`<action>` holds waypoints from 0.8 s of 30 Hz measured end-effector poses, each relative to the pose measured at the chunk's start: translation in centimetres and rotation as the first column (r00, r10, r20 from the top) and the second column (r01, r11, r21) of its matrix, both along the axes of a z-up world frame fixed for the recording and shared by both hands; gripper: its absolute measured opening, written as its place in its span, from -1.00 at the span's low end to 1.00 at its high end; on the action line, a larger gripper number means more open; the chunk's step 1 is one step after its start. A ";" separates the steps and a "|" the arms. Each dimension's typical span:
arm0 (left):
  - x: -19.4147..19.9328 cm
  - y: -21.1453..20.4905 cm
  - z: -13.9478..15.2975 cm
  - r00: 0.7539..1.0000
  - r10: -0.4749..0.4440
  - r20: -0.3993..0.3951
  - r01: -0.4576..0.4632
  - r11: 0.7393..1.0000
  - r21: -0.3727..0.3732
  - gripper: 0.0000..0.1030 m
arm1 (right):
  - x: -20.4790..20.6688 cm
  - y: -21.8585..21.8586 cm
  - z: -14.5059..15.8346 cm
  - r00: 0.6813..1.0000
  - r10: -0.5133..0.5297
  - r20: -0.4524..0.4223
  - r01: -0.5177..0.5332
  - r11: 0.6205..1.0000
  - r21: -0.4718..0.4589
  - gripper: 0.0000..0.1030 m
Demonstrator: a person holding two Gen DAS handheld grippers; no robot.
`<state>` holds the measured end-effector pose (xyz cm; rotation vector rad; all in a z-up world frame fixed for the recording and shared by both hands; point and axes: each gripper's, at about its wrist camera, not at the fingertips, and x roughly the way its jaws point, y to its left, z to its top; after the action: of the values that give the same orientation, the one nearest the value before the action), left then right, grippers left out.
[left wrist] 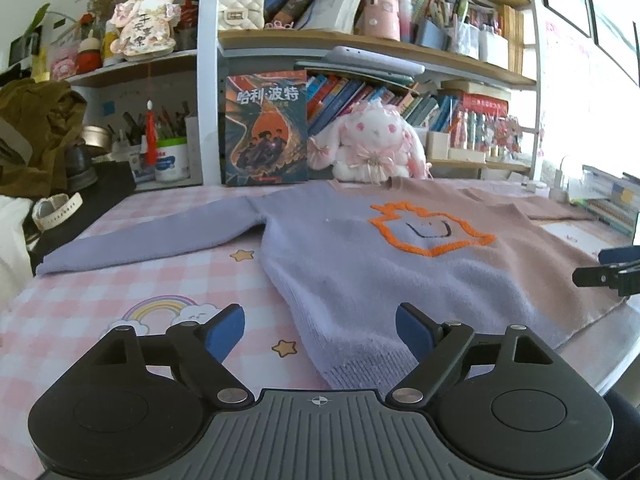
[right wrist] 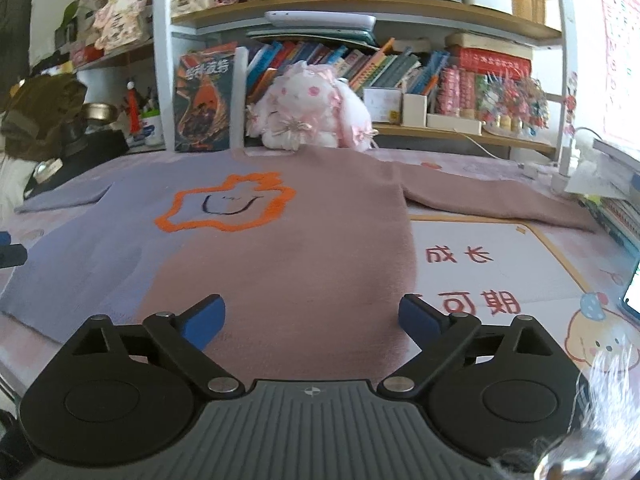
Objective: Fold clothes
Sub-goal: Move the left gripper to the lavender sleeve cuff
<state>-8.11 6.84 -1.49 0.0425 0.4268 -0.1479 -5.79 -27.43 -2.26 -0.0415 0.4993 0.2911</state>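
Sweater (left wrist: 360, 256) lies spread flat on the counter (left wrist: 132, 280) in front of me, front side up, its body half lavender and half dusty pink, with an orange outlined shape (left wrist: 430, 226) and a small dark smile stitched on the chest. Its lavender sleeve (left wrist: 152, 236) stretches out to my left over the pink checked cover, and the pink sleeve (right wrist: 500, 200) runs out to my right, past a printed mat (right wrist: 500, 264) with red characters.

My left hand-held gripper (left wrist: 320, 334) sits at the near lavender corner of the hem, its blue pads spread wide apart. The ribbed hem lies between and under them, but neither pad presses on it, so I have hold of nothing there. My right hand-held gripper (right wrist: 312, 320) is just as wide, over the pink half near the hem, with cloth beneath the gap and nothing pinched. From the left camera I see the right one's dark tip at the far right edge of the sweater.

Behind the collar a pink and white plush rabbit (left wrist: 376, 144) sits against the bookshelf (left wrist: 376, 46), beside a book (left wrist: 266, 128) standing upright. A brown bundle (left wrist: 40, 128), possibly a jacket, sits at the far left; the view there is too dim to be sure.
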 end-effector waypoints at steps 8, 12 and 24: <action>0.4 2.4 -0.3 0.999 0.046 -0.004 -0.046 0.999 -0.012 0.67 | 0.9 2.9 0.4 0.998 0.061 0.009 -0.061 0.998 -0.027 0.88; 0.6 4.1 -0.5 0.996 0.085 -0.017 -0.086 0.996 -0.016 0.67 | 1.8 4.8 0.7 0.994 0.109 0.020 -0.108 0.993 -0.045 0.88; 2.6 10.1 1.7 0.977 0.212 0.022 -0.211 0.976 -0.048 0.67 | 6.3 10.2 2.8 0.971 0.222 0.085 -0.218 0.974 -0.060 0.88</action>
<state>-5.52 16.96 0.22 -0.0456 0.3986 0.0529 0.53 -17.21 0.54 -0.1598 0.4114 0.4919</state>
